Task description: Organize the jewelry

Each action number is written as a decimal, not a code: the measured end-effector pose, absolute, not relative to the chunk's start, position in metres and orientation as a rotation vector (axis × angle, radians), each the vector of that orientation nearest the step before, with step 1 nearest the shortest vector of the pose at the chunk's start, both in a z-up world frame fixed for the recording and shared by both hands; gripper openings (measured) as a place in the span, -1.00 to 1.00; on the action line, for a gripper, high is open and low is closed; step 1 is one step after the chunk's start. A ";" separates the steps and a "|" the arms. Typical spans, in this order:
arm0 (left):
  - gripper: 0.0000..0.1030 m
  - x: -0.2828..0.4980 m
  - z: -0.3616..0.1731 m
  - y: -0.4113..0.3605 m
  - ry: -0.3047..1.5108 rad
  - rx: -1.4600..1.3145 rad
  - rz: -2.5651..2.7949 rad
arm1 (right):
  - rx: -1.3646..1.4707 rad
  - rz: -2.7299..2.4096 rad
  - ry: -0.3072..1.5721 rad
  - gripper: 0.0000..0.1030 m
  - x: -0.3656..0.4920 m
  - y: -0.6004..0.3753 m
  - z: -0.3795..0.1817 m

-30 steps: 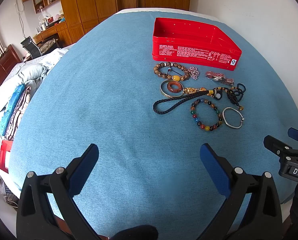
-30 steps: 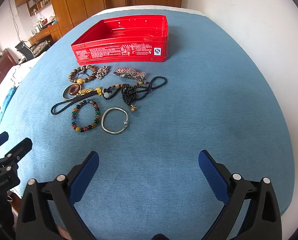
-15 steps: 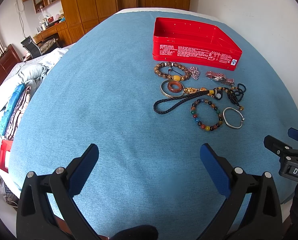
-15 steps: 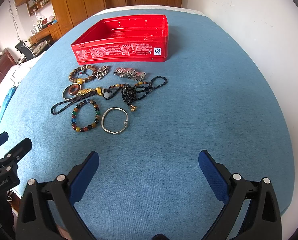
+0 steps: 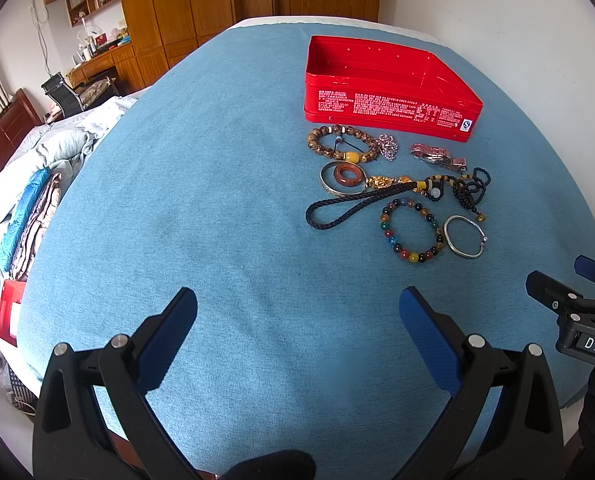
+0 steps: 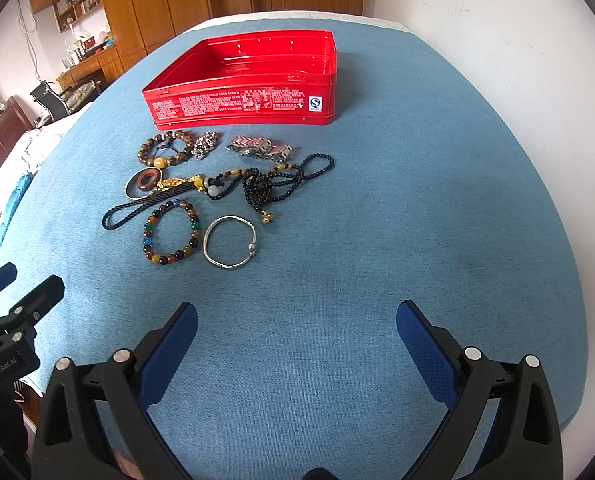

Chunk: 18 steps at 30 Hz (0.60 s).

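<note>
Both the left gripper (image 5: 297,304) and right gripper (image 6: 296,318) are hovering wide apart, gripping nothing, over bare blue cloth (image 6: 377,260). Beyond, bracelets and a silver bangle (image 6: 229,241) are lying just before the empty red rectangular tin (image 6: 241,106).

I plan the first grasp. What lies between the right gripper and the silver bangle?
Only bare blue cloth lies between the right gripper and the silver bangle, as the right wrist view shows.
</note>
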State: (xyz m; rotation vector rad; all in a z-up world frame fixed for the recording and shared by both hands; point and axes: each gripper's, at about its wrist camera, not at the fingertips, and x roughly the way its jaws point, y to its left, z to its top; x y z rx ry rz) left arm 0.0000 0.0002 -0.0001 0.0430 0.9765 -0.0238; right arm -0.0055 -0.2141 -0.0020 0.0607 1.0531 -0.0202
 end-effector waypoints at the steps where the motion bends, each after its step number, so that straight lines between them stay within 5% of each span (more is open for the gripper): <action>1: 0.94 0.000 0.000 0.000 0.976 0.043 -0.024 | 0.061 -0.020 1.053 0.93 -0.005 -0.213 -0.003; 18: 0.94 0.000 0.000 0.000 0.977 0.042 -0.024 | 0.054 -0.020 1.053 0.93 -0.003 -0.211 -0.001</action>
